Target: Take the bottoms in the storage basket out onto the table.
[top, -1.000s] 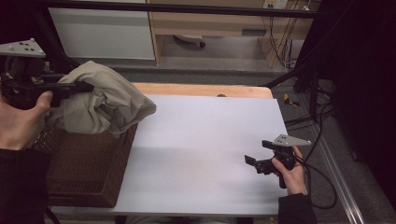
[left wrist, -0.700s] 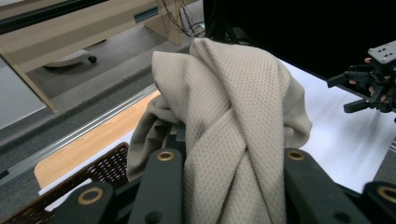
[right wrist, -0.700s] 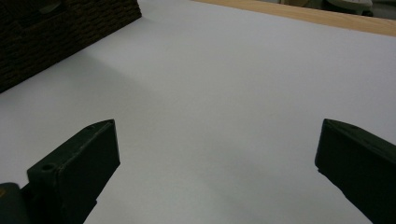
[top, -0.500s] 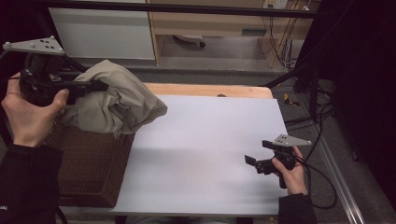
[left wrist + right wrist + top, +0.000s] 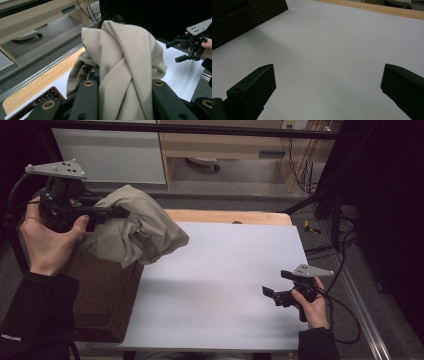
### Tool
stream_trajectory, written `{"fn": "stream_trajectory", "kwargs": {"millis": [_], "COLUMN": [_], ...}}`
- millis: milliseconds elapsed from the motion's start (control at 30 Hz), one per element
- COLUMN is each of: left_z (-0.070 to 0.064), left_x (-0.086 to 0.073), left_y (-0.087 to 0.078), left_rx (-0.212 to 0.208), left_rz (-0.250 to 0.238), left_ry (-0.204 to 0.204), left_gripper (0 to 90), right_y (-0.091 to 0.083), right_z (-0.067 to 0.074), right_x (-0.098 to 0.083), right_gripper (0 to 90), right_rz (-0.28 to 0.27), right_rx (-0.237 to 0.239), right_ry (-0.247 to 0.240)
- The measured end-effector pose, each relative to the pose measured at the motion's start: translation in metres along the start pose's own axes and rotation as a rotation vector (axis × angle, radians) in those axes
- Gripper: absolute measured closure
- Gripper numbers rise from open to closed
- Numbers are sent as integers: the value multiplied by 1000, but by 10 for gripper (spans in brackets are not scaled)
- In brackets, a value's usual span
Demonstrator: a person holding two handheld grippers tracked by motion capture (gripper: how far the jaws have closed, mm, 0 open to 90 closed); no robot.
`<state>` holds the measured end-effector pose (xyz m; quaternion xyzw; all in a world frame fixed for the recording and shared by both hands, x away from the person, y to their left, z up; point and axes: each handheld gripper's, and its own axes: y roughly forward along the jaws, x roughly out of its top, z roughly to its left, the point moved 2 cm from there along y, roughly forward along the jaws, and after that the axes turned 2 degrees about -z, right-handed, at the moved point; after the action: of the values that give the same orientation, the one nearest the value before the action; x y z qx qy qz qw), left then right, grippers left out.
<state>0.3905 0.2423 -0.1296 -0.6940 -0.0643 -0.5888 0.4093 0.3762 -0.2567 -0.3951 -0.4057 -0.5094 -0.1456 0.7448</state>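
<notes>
White bench (image 5: 220,270) below, my left gripper (image 5: 117,212) fingers clamp the beige cloth (image 5: 140,232) above the wicker basket (image 5: 100,295); right gripper (image 5: 272,295) fingers gape empty. Next, I'd lower it flat.

The tool (image 5: 328,85) gapes wide over the white table (image 5: 337,45), wicker basket (image 5: 239,17) beyond.

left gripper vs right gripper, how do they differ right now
The left gripper is shut on the beige cloth, held up above the wicker basket; the right gripper is open, holding nothing, low over the white table. Both are black, hand-held, with grey three-cornered plates.
</notes>
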Motion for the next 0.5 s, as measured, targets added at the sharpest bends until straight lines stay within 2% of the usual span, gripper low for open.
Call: {"fn": "stream_trajectory", "kwargs": {"millis": [500], "left_z": [-18], "left_x": [14], "left_y": [24], "left_rx": [-55], "left_rz": [-4], "left_ry": [25], "left_gripper": [707], "right_y": [0], "right_z": [0], "right_x": [0], "right_gripper": [4], "right_rz": [0], "right_rx": [1], "right_ry": [-2]}}
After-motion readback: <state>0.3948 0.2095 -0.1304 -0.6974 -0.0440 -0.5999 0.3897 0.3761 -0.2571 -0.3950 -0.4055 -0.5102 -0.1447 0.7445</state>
